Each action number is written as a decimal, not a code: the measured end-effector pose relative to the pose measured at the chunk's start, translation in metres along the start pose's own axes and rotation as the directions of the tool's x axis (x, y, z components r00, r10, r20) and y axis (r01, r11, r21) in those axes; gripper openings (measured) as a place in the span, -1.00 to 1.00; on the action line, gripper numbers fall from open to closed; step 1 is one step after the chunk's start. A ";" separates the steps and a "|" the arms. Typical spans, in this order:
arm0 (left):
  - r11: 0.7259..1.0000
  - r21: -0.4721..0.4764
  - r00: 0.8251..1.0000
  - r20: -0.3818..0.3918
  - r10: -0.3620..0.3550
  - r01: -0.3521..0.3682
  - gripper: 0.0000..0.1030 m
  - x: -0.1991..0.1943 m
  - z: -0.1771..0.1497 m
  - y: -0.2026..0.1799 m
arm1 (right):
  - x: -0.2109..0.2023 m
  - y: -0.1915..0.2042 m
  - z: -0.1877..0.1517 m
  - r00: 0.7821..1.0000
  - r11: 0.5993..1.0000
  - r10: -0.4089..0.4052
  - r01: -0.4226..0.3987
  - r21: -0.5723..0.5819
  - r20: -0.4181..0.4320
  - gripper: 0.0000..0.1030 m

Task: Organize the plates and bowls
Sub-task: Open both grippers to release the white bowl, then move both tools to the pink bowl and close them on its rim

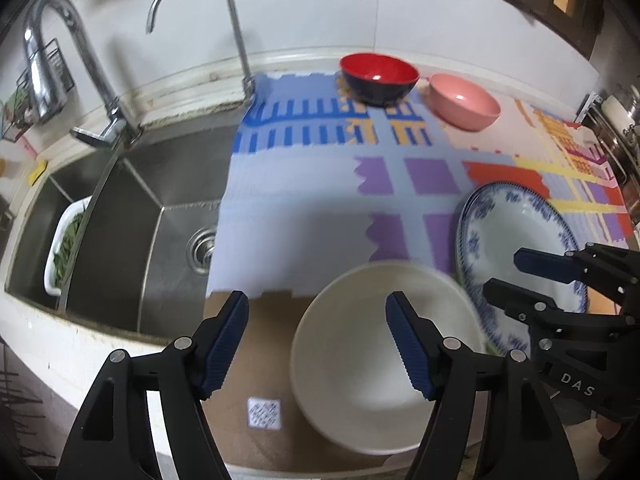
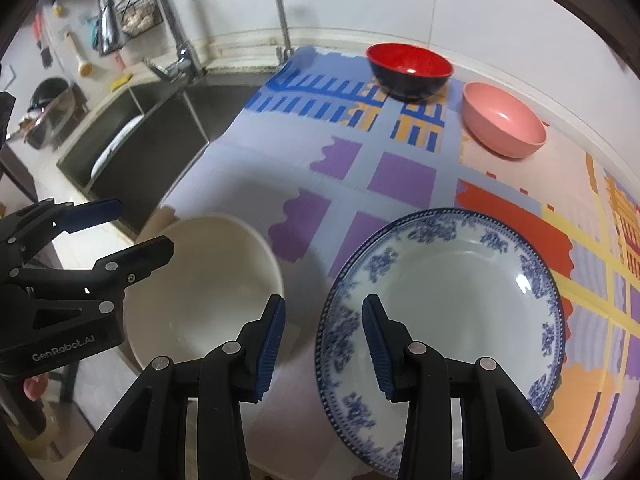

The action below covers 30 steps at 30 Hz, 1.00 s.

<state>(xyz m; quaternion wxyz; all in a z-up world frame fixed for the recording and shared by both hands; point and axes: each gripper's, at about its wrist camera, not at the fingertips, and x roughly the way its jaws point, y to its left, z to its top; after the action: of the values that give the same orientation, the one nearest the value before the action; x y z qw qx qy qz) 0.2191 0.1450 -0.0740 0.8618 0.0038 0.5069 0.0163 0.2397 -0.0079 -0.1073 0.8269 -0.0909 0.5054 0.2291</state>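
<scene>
A white bowl [image 1: 360, 380] [image 2: 208, 280] stands at the counter's near edge, and a blue-and-white patterned plate [image 1: 516, 224] [image 2: 452, 280] lies beside it on the right. My left gripper [image 1: 318, 298] [image 2: 145, 223] hangs open above the bowl's left rim, one finger over the inside and one outside, touching nothing. My right gripper [image 2: 324, 300] [image 1: 503, 271] is open over the plate's left rim, its pads clear of it. A red bowl [image 1: 378, 78] [image 2: 408, 70] and a pink bowl [image 1: 464, 106] [image 2: 502, 124] sit at the back by the wall.
A colourful mat [image 1: 320, 200] covers the counter, with brown cardboard [image 1: 256, 360] at its near edge. On the left is a steel sink [image 1: 140, 208] with two faucets [image 1: 236, 28]. A white basin of greens [image 1: 66, 240] rests in it.
</scene>
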 end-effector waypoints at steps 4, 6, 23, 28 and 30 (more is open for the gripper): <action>1.000 0.018 1.000 0.013 -0.020 0.020 0.37 0.001 0.022 -0.012 | -0.004 -0.017 0.011 1.000 1.000 0.007 -0.007 0.031 0.025 -0.20; 0.999 0.030 0.999 0.027 -0.033 0.032 0.37 -0.001 0.034 -0.019 | -0.007 -0.028 0.018 0.999 0.999 -0.002 -0.001 0.047 0.045 -0.20; 0.986 0.084 0.989 0.041 -0.145 0.141 0.35 0.028 0.152 -0.089 | -0.022 -0.141 0.087 0.984 0.983 -0.069 0.039 0.178 0.166 -0.20; 0.985 0.078 0.987 0.032 -0.157 0.154 0.35 0.053 0.183 -0.109 | -0.015 -0.177 0.103 0.979 0.974 -0.095 0.054 0.218 0.179 -0.20; 0.986 0.070 0.988 0.020 -0.152 0.150 0.34 0.067 0.195 -0.115 | -0.010 -0.191 0.111 0.978 0.970 -0.116 0.074 0.231 0.173 -0.20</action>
<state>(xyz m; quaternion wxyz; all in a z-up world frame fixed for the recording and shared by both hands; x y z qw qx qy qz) 0.4246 0.0340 -0.0410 0.8662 -0.0052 0.4952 -0.0663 0.4139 -0.1362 -0.0619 0.8853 0.0001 0.4440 0.1382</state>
